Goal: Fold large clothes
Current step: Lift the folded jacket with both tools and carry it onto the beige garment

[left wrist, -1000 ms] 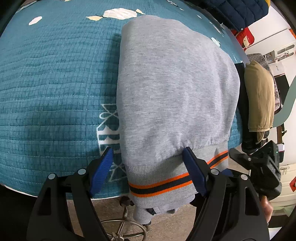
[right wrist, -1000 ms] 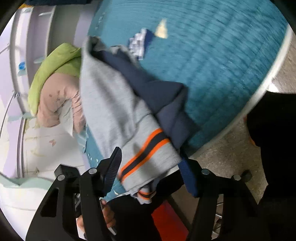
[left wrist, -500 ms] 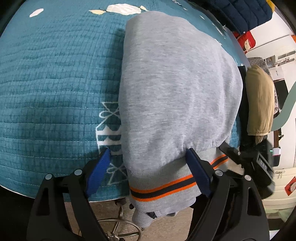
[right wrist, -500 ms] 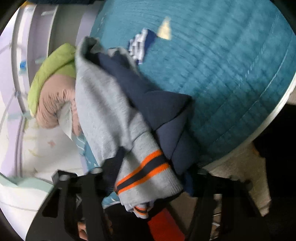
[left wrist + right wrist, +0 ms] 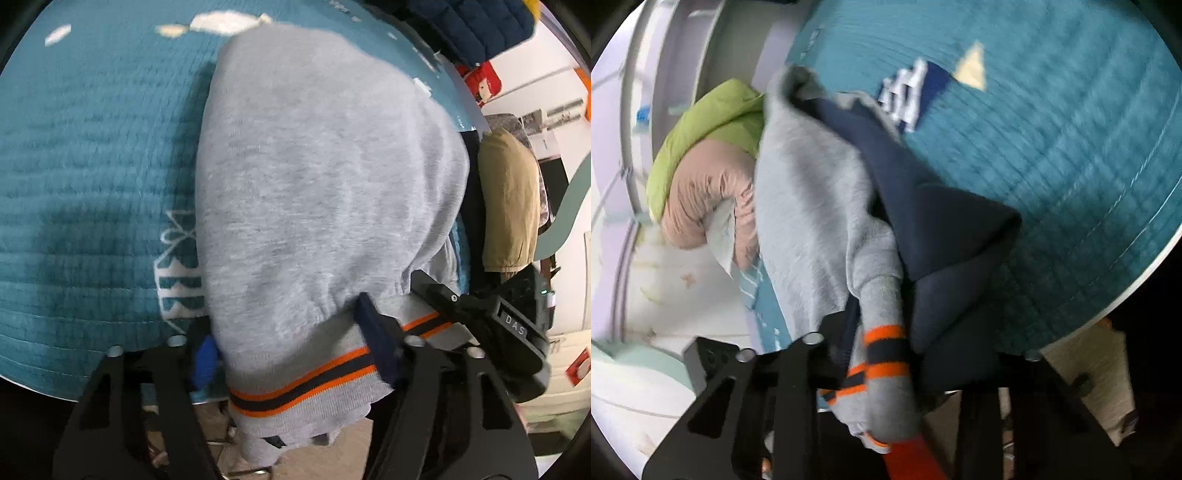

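A grey sweatshirt (image 5: 317, 184) with an orange and navy striped hem lies folded on the teal quilted table cover (image 5: 85, 155), its hem hanging over the near edge. My left gripper (image 5: 291, 350) has its blue-padded jaws closed around the hem. In the right wrist view the same sweatshirt (image 5: 809, 218) shows navy fabric (image 5: 942, 229) folded into it, and my right gripper (image 5: 886, 354) is shut on the bunched striped hem at the other corner. The right gripper's body (image 5: 491, 325) shows at the left wrist view's right side.
A tan garment (image 5: 509, 199) hangs at the right of the left wrist view, and a navy quilted jacket (image 5: 480, 26) lies at the far right. A green and pink padded garment (image 5: 705, 166) lies beyond the sweatshirt in the right wrist view. The table edge (image 5: 1137, 280) curves at the right.
Both grippers have closed on the striped hem: the left jaws narrowed around it, and the right jaws went from wide open to bunching the hem between them.
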`<state>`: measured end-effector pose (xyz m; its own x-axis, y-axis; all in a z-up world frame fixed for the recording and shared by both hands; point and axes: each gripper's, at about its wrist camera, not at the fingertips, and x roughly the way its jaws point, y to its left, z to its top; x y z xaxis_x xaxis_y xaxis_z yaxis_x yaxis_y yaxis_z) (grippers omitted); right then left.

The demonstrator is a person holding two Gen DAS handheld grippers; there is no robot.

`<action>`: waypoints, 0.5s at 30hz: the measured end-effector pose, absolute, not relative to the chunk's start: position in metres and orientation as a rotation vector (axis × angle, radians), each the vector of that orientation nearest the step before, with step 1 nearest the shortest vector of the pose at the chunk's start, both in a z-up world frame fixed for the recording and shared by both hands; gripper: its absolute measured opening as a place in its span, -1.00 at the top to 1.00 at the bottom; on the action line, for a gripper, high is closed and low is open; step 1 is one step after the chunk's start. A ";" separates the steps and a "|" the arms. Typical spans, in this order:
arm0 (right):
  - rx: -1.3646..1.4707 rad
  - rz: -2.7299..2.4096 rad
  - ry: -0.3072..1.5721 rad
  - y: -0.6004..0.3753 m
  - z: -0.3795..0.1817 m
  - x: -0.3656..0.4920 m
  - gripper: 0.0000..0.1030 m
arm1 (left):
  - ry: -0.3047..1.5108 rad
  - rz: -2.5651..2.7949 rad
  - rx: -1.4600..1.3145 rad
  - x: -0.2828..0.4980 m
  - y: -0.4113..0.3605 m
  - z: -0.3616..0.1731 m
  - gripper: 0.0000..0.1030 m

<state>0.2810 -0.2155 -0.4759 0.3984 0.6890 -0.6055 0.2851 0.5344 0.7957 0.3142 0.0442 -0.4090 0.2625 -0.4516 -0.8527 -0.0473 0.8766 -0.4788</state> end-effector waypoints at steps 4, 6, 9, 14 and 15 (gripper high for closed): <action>0.836 0.309 1.112 -0.199 -0.440 0.281 0.55 | 1.222 -0.296 -0.418 0.310 0.039 -0.388 0.07; 0.770 0.314 1.070 -0.196 -0.420 0.283 0.56 | 1.183 -0.302 -0.415 0.309 0.038 -0.373 0.10; 0.720 0.336 1.003 -0.199 -0.391 0.289 0.56 | 1.123 -0.319 -0.412 0.311 0.033 -0.347 0.12; 0.628 0.364 0.909 -0.212 -0.344 0.301 0.57 | 1.026 -0.363 -0.436 0.319 0.017 -0.303 0.12; 0.610 0.370 0.887 -0.216 -0.336 0.305 0.58 | 1.004 -0.376 -0.445 0.322 0.012 -0.292 0.12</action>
<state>0.3049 -0.2162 -0.3357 0.5860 0.5375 -0.6064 -0.0520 0.7718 0.6338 0.3216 0.0121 -0.2916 0.4865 -0.4967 -0.7188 0.0980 0.8485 -0.5200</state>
